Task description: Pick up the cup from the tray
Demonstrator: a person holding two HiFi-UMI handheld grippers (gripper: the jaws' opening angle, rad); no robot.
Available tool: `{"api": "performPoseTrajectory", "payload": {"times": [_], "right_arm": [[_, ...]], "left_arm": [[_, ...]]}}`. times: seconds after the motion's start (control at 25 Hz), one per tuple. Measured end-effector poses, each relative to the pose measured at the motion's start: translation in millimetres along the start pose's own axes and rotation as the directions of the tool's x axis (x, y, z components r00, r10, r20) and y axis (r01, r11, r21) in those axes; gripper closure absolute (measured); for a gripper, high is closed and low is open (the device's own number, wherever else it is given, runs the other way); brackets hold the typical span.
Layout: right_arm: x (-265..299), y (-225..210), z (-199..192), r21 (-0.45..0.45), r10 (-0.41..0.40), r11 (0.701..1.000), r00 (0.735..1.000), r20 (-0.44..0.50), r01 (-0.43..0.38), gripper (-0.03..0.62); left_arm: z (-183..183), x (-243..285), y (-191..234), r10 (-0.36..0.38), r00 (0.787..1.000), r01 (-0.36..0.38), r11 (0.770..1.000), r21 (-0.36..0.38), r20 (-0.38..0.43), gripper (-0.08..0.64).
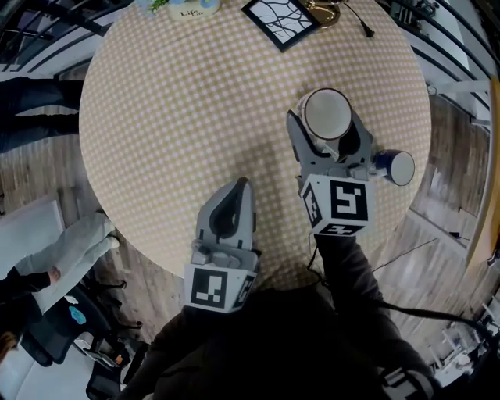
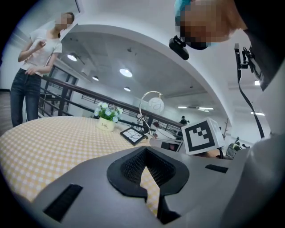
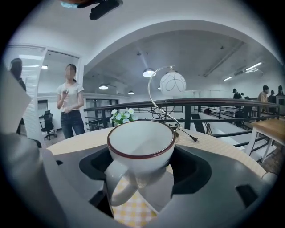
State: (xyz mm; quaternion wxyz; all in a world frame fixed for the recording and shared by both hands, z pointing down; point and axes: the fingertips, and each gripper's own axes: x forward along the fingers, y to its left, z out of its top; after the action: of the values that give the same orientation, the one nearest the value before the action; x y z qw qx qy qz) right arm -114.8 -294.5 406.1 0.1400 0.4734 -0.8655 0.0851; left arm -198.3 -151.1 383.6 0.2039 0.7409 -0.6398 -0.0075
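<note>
Right gripper [image 1: 324, 129] is clamped on the cup [image 3: 140, 142], rim up, handle toward me, over the checked table [image 1: 195, 101]. I lift straight, level, without loosening. Left gripper [image 1: 241, 189] is closed, empty.

One white ceramic cup [image 1: 326, 114] [image 3: 140, 141] w/ dark red rim & single loop handle: upright, mouth up, empty inside. Clamped btwn jaws of right gripper [image 1: 325, 129] [image 3: 142, 167]; handle points back toward gripper body, slightly left.

Checkered table [image 1: 195, 117], flowerpot [image 2: 106, 120], picture frame [image 1: 280, 19]
</note>
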Motion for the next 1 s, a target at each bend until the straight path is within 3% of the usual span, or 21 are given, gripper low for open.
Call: {"api": "performPoseTrajectory", "payload": {"times": [0.36, 0.64, 1.0], "right_arm": [[26, 76, -13, -0.035, 0.174, 0.984, 0.984, -0.04, -0.175, 0.225], [48, 101, -47, -0.04, 0.228, 0.971, 0.966, -0.12, -0.234, 0.225], [53, 112, -46, -0.135, 0.253, 0.956, 0.965, -0.072, -0.261, 0.225]], "left_arm": [[5, -15, 34, 0.102, 0.995, -0.102, 0.995, -0.023, 0.017, 0.555], [-6, -11, 57, 0.139, 0.99, -0.139, 0.989, -0.052, -0.002, 0.555], [-17, -5, 67, 0.143, 0.989, -0.145, 0.987, -0.061, -0.041, 0.555]]}}
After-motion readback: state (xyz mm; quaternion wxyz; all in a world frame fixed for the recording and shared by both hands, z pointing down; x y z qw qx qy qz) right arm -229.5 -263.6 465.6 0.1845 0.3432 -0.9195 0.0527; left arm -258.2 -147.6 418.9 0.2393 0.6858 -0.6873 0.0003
